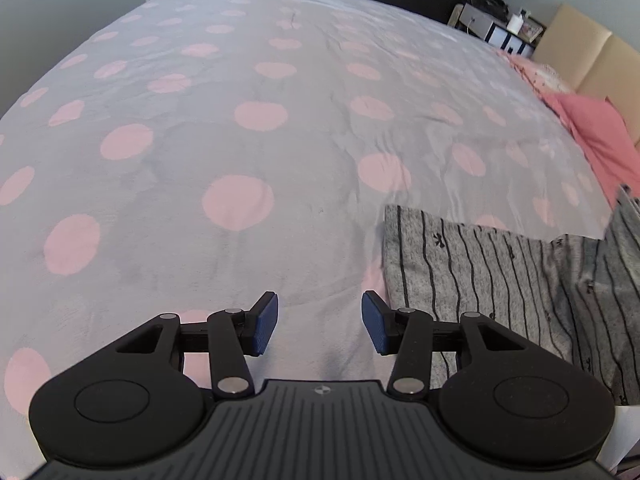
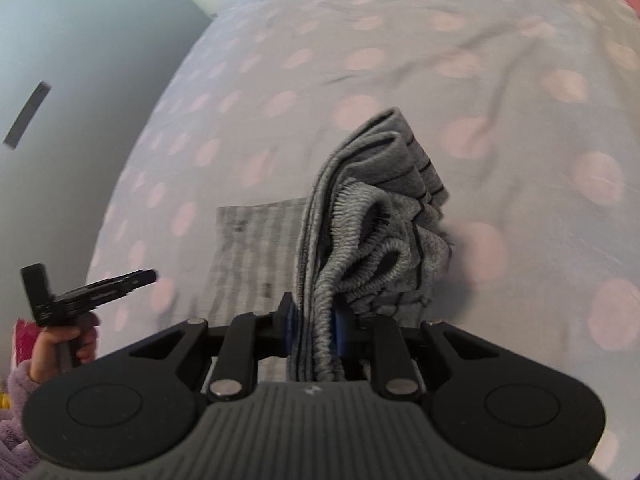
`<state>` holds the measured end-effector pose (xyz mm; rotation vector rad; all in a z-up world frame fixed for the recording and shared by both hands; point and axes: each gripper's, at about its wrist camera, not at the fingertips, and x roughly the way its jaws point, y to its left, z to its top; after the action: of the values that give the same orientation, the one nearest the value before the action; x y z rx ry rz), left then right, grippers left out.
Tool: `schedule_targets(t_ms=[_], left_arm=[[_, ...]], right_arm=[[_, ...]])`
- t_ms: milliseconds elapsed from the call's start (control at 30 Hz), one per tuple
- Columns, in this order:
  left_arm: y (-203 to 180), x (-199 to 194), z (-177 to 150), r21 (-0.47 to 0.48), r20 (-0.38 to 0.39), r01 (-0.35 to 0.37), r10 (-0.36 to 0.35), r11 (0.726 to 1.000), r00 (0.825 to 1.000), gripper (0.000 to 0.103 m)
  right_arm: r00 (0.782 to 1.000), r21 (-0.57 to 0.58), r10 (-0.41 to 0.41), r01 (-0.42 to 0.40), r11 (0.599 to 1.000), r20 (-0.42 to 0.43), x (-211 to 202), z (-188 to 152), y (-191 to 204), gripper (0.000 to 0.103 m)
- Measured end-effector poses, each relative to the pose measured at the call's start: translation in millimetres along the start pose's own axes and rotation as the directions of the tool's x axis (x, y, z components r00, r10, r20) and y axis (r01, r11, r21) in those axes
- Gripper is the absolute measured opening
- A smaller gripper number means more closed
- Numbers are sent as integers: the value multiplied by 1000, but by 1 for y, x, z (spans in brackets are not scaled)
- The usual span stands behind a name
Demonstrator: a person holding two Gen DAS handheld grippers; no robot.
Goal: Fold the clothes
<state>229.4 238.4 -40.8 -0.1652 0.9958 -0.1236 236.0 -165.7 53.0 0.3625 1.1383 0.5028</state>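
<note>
Right gripper: my right gripper (image 2: 312,332) is clamped on a thick bunch of the grey striped garment (image 2: 360,216). The ribbed waistband sits right between the blue pads, several layers deep.

Garment from the fingers: the bundle runs straight ahead of the right gripper, long axis in line with the fingers, rising off the bed (image 2: 520,80) and ending in a rounded fold at the far tip.

Garment on the bed: left of the lifted bundle, a flat striped panel (image 2: 248,236) lies spread on the polka-dot cover. In the left wrist view the same striped cloth (image 1: 480,280) lies flat to the right of my left gripper, its near-left corner just beside the right finger.

Left gripper: my left gripper (image 1: 320,326) hangs with its fingers spread wide and nothing between them, over bare bedcover. Seen from the right wrist, it (image 2: 92,292) sits well left of the garment, held level, a hand (image 2: 66,346) wrapped round its handle.

Nearer hand: the right has the cloth; the left is beside its flat edge but not touching.

Stage, my read: a fold is in progress, with part flat and part lifted. Whether the lifted part is going over or coming back up, I can't tell.

Far end: pink pillows (image 1: 592,128) beyond the garment at the head of the bed.
</note>
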Motion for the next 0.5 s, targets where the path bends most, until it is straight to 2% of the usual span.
schedule_targets(t_ms=[133, 267, 500], left_arm=[[6, -5, -3, -4, 14, 5, -5, 1000, 1000, 45], [13, -6, -7, -28, 16, 6, -6, 1000, 1000, 46], [16, 2, -13, -42, -10, 21, -21, 999, 1000, 46]], right_arm=[[998, -61, 65, -65, 996, -11, 17, 13, 52, 21], [995, -65, 90, -93, 994, -47, 60, 21, 84, 21], [994, 8, 91, -90, 996, -69, 134, 23, 94, 21]])
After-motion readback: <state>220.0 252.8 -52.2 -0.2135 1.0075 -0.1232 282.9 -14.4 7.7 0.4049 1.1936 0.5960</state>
